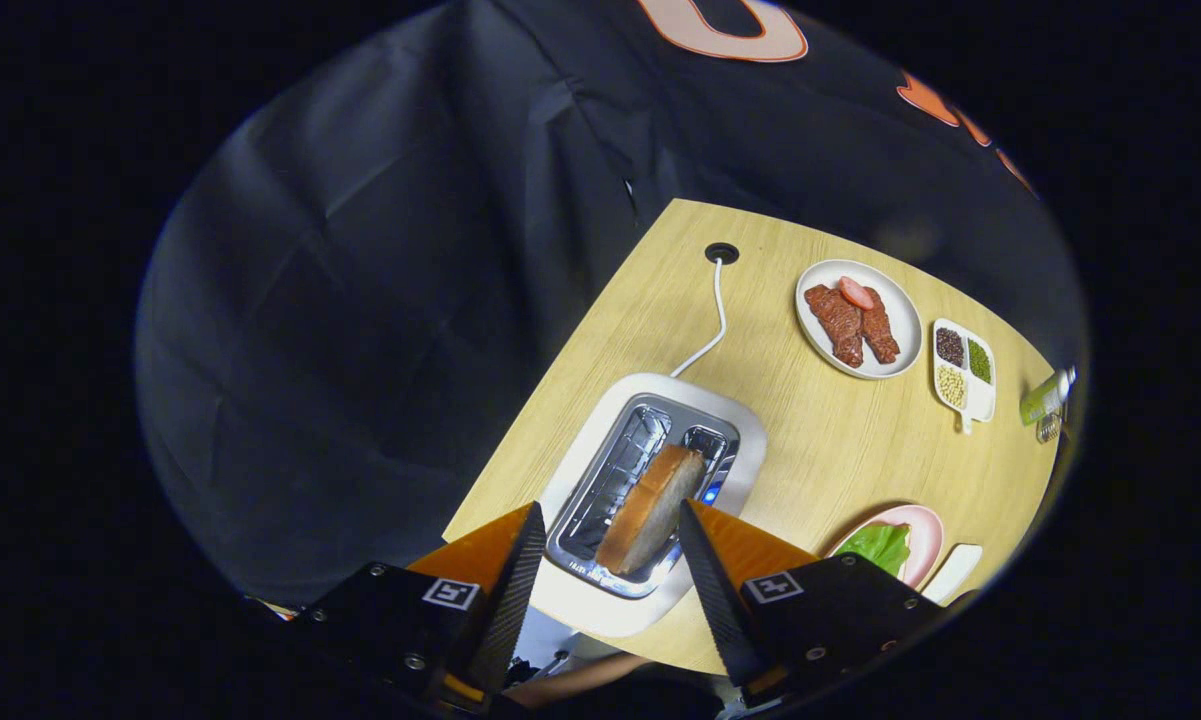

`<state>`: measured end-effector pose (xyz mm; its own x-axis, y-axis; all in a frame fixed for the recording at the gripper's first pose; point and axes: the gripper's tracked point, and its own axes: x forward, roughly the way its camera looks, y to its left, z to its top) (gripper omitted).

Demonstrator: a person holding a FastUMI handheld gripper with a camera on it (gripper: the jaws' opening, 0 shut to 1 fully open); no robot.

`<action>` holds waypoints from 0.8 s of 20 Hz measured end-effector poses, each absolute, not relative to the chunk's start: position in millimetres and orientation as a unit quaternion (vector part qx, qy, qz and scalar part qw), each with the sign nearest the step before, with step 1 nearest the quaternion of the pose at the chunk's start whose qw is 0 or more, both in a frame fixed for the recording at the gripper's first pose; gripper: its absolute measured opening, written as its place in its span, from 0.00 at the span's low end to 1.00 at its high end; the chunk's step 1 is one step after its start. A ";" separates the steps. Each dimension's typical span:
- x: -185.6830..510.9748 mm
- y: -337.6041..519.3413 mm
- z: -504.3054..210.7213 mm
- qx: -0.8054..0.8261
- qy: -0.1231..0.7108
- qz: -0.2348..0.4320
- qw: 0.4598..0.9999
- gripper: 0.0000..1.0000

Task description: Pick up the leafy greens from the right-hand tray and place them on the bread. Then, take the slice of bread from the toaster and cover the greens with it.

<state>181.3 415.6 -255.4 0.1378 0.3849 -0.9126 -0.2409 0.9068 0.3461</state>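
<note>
The claw (610,560) hangs above the toaster (655,490), its two orange fingers (490,560) spread wide. Neither finger touches anything. The bread slice (652,508) stands on edge in one toaster slot, tilted, and it sits between the fingers, closer to the right finger than to the left. The other slot (615,470), left of the slice, shows bare metal wire.

The toaster is white with a shiny metal top and rests on a pale wood surface (810,450). A white cord (710,325) runs from the toaster's far end, well beyond the fingers, to a black round hole (721,252) in the surface.

Just right of the right finger lies a pink plate (922,540) with the greens (875,545) on it; the claw's black body hides part of the plate, so I cannot tell whether bread lies under the leaf. A white tray (955,572) edge shows just beside that plate, farther right.

Beyond the fingers and to the right sits a white plate (810,320) holding two brown meat strips (850,322) and a pink slice (856,292) at their far end. Right of it is a small white divided dish (980,400) with dark, green and pale grains in separate compartments. Farther right, at the surface's rim, a green object (1045,398) is too small to identify.
</note>
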 end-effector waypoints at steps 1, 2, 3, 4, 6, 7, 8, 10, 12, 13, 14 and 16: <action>182.1 414.7 -260.5 0.054 0.628 0.199 0.751 0.79; 184.8 413.9 -267.9 0.048 0.630 0.191 0.751 0.75; 185.4 410.5 -274.4 0.038 0.635 0.180 0.751 0.73; 186.5 406.4 -281.0 0.029 0.636 0.171 0.752 0.67; 186.1 402.9 -290.2 0.019 0.640 0.158 0.751 0.57; 187.7 399.1 -293.1 0.015 0.639 0.150 0.754 0.54; 189.6 397.1 -293.8 0.013 0.635 0.143 0.759 0.44; 191.2 391.5 -293.9 0.016 0.630 0.136 0.764 0.31; 188.3 393.2 -289.7 0.039 0.631 0.145 0.761 0.20; 187.5 392.7 -285.0 0.050 0.629 0.148 0.762 0.19; 188.0 390.6 -281.3 0.057 0.627 0.151 0.762 0.19; 189.3 388.4 -267.1 0.079 0.617 0.159 0.767 0.19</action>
<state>189.3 388.4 -267.1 0.1883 0.3414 -0.9208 -0.1463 0.9369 0.3174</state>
